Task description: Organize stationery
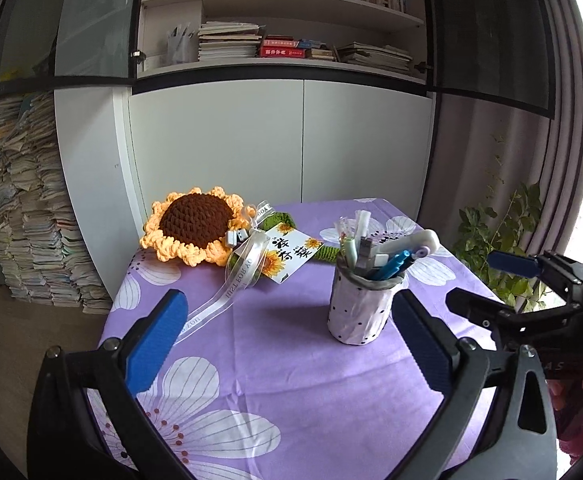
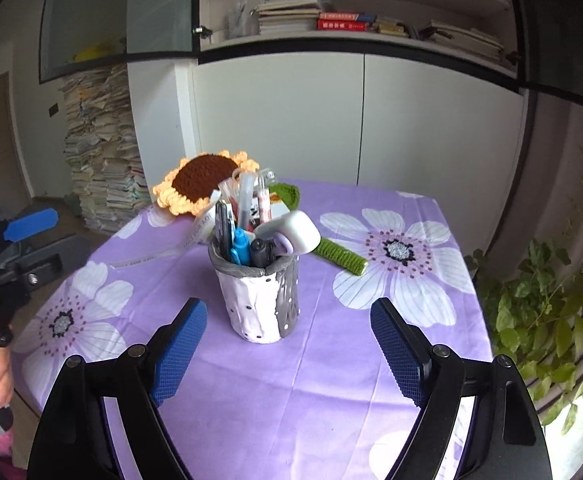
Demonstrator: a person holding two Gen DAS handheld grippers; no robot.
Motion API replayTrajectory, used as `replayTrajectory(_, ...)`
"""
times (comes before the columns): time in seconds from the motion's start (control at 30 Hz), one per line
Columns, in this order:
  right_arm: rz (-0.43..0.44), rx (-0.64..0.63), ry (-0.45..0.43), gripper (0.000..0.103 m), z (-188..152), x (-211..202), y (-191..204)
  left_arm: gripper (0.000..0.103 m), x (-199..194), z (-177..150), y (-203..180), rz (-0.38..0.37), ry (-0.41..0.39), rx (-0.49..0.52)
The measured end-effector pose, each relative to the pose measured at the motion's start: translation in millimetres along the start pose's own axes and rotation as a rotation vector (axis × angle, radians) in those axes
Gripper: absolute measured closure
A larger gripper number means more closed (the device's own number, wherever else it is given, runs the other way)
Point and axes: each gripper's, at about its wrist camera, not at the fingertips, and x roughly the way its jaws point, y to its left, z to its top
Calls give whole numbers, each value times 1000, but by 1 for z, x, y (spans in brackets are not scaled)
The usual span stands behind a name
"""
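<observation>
A white dotted pen holder (image 1: 365,308) (image 2: 259,304) stands upright on the purple flowered tablecloth (image 1: 275,368) (image 2: 331,380). Several pens, a blue marker (image 2: 241,248) and a white correction tape (image 1: 409,242) (image 2: 295,234) stick out of it. My left gripper (image 1: 290,304) is open and holds nothing, with the holder just inside its right finger. My right gripper (image 2: 289,310) is open too, hanging short of the holder with nothing between its pads. Each gripper shows at the edge of the other's view: the right one (image 1: 491,284), the left one (image 2: 39,236).
A crocheted sunflower (image 1: 195,224) (image 2: 205,180) with a ribbon, a printed card (image 1: 291,254) and a green stem (image 2: 339,256) lies behind the holder. A white cabinet with bookshelves stands behind the table. Paper stacks (image 1: 23,220) rise at the left, a leafy plant (image 2: 551,312) at the right.
</observation>
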Motion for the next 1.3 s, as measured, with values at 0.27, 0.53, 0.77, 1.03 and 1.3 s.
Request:
replayTrajectory(0.27, -42, 62, -138, 18, 15, -89, 8, 1, -59, 23, -36, 28, -83, 39)
replayTrajectory(0.53, -110, 111, -293, 3, 17, -177, 13, 1, -132, 35, -59, 114, -210, 57)
replayTrajectory(0.77, -116, 112, -415, 1, 9, -226, 30, 1, -178, 29, -67, 143, -266, 76)
replayTrajectory(1.03, -105, 64, -469, 1, -1, -257, 52, 1, -210, 25, -63, 153, -310, 30)
replayTrajectory(1.3, -103, 58, -491, 1, -6, -270, 58, 1, -225, 23, -68, 158, -355, 33)
